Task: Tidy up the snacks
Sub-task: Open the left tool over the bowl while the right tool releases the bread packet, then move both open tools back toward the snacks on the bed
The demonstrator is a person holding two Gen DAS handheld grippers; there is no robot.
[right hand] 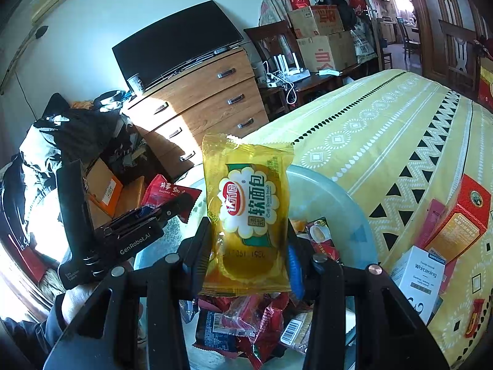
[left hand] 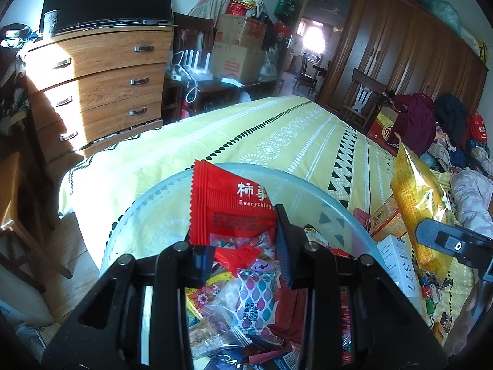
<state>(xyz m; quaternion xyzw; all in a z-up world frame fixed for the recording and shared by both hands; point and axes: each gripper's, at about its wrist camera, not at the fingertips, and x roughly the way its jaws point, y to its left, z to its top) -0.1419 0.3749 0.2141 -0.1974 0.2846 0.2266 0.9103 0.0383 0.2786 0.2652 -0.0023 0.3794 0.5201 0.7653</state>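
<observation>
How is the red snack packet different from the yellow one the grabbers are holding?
The red packet is solid red with white writing, while the yellow bread packet is see-through gold with a white flower-shaped label. The red packet looks flat; the yellow one is puffy with a round bread inside. The left gripper holds the red one, the right gripper the yellow. Both are held up above the glass bowl of snacks.

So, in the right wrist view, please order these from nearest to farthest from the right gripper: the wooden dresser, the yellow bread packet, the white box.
1. yellow bread packet, between its fingers.
2. white box, on the right, on the bed.
3. wooden dresser, far behind, on the left.
</observation>
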